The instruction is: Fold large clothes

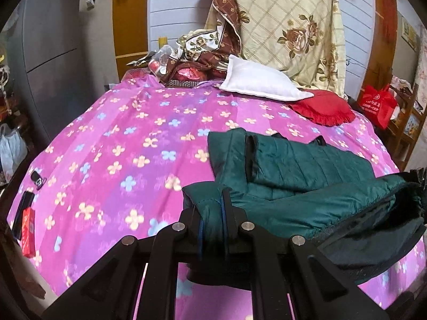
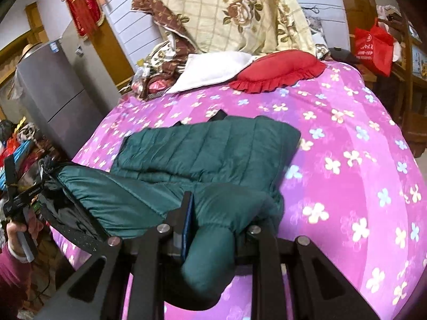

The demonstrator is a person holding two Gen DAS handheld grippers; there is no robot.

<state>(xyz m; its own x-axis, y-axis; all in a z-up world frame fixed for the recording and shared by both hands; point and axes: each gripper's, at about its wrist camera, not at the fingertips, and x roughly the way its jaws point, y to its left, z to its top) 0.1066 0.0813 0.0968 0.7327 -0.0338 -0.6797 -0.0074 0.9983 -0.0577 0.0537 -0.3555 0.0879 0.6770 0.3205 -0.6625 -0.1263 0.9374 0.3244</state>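
Note:
A dark green quilted jacket (image 1: 293, 170) lies partly folded on the pink flowered bed cover (image 1: 120, 138). My left gripper (image 1: 213, 213) is shut on the jacket's near left corner, with green fabric bunched between the fingers. In the right wrist view the jacket (image 2: 213, 149) spreads across the bed cover (image 2: 347, 146). My right gripper (image 2: 216, 221) is shut on the jacket's near right corner, fabric hanging down over the jaws. The near hem is lifted between both grippers, showing dark lining (image 1: 373, 240). The left gripper (image 2: 24, 197) shows at the left edge of the right wrist view.
A white pillow (image 1: 261, 80) and red frilled cushion (image 1: 323, 106) lie at the bed's far end, before piled floral bedding (image 1: 293, 26). A red packet (image 1: 28, 234), a phone and keys lie on the bed's left edge. A grey fridge (image 1: 53, 53) stands left; a red bag (image 2: 373, 48) right.

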